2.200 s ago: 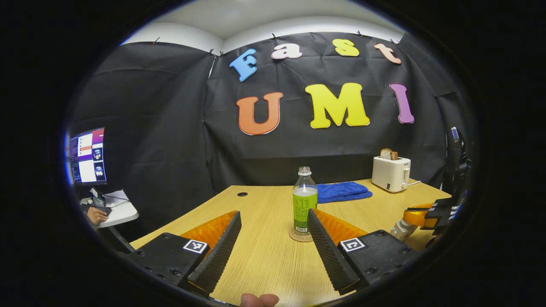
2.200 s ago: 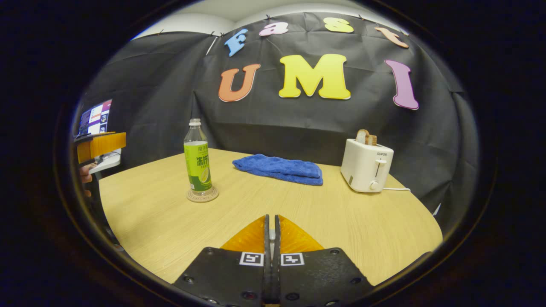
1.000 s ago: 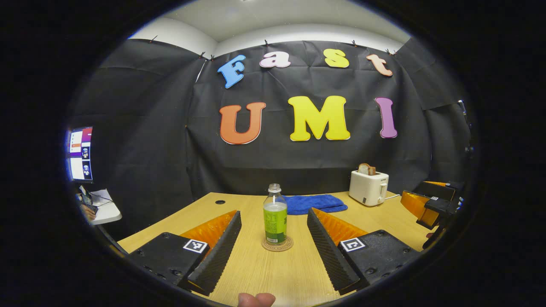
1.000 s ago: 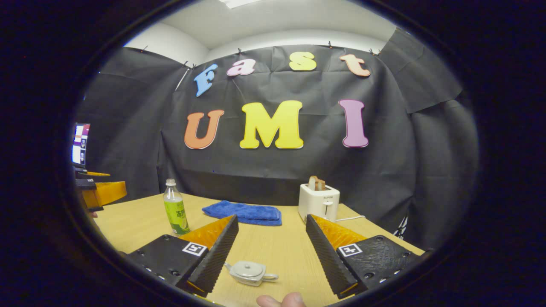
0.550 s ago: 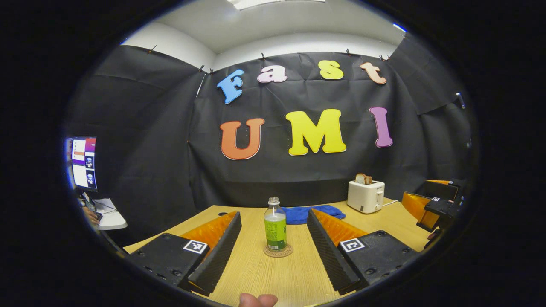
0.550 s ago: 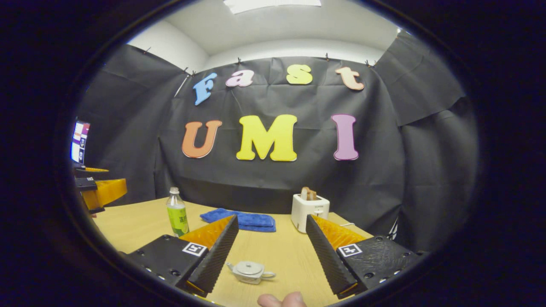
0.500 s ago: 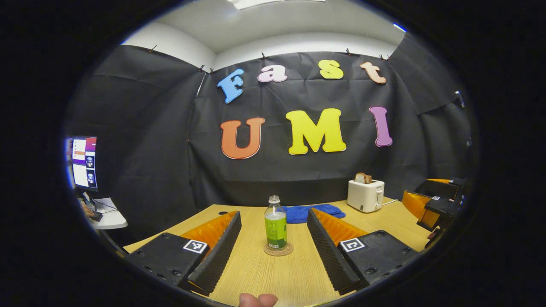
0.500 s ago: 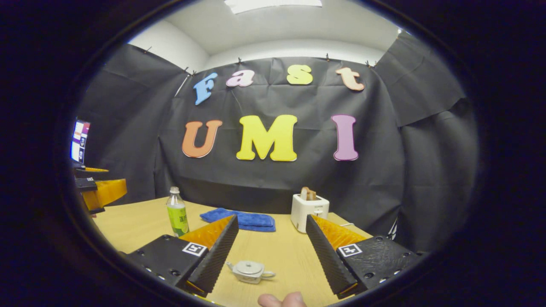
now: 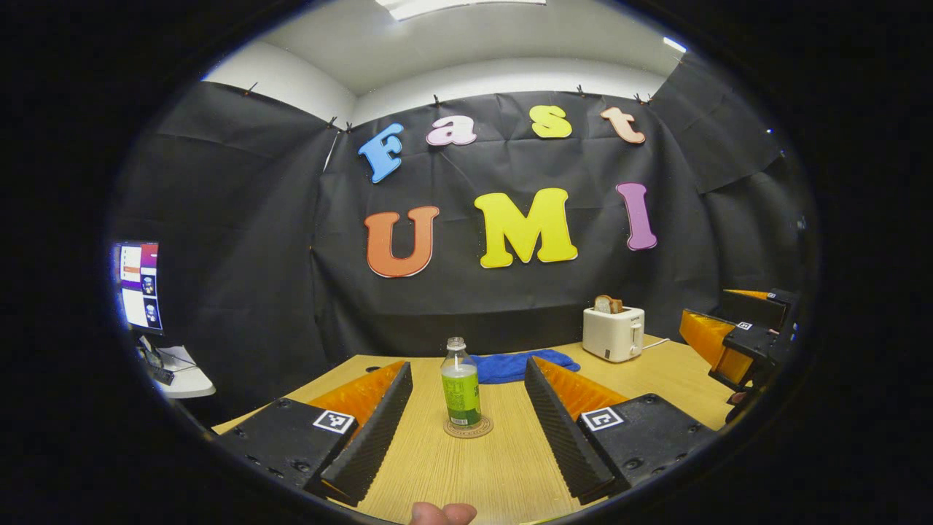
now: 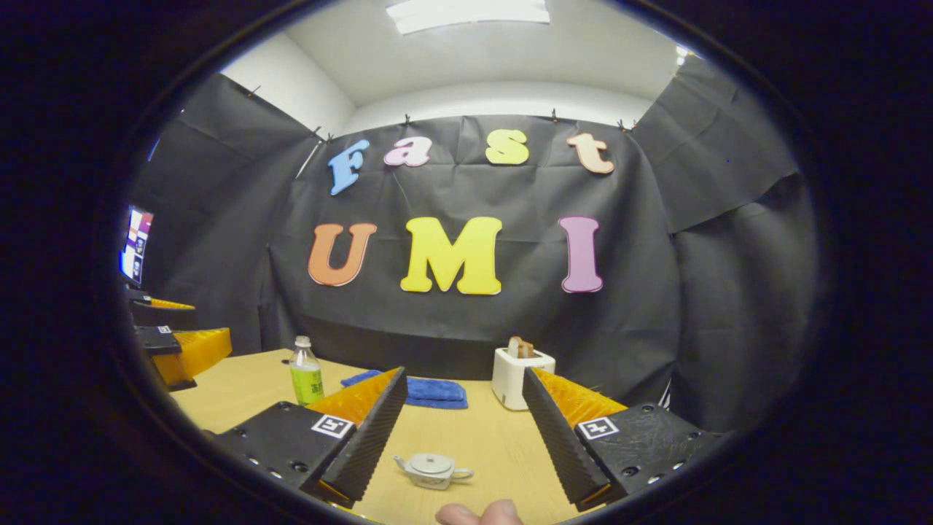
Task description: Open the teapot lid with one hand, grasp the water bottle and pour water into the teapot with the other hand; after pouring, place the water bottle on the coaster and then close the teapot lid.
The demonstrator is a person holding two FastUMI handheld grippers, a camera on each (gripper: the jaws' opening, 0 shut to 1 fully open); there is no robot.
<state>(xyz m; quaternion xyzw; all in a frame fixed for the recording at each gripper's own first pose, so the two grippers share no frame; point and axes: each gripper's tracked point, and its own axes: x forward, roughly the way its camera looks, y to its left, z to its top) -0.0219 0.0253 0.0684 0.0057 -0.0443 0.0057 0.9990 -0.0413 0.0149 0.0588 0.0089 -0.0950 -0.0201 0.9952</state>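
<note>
A clear water bottle (image 9: 461, 383) with a green label stands upright on a round coaster (image 9: 468, 427) on the wooden table; in the right gripper view the bottle (image 10: 305, 372) is far off at the left. A small white teapot (image 10: 431, 469) with its lid on sits on the table just ahead of my right gripper (image 10: 462, 432), which is open and apart from it. My left gripper (image 9: 466, 426) is open, level with the bottle and well short of it. The right gripper (image 9: 736, 343) also appears at the right edge of the left gripper view, and the left gripper (image 10: 175, 343) at the left edge of the right gripper view.
A folded blue towel (image 9: 514, 365) lies behind the bottle. A white toaster (image 9: 613, 332) with bread in it stands at the back right. A monitor (image 9: 138, 286) and a small side table (image 9: 178, 372) are off to the left. A fingertip (image 10: 481, 512) shows at the bottom edge.
Both grippers have drawn back and tilted up, so bottle and teapot look smaller and lower. The right gripper, shut 2.2 s ago, has stood open since 1.0 s ago.
</note>
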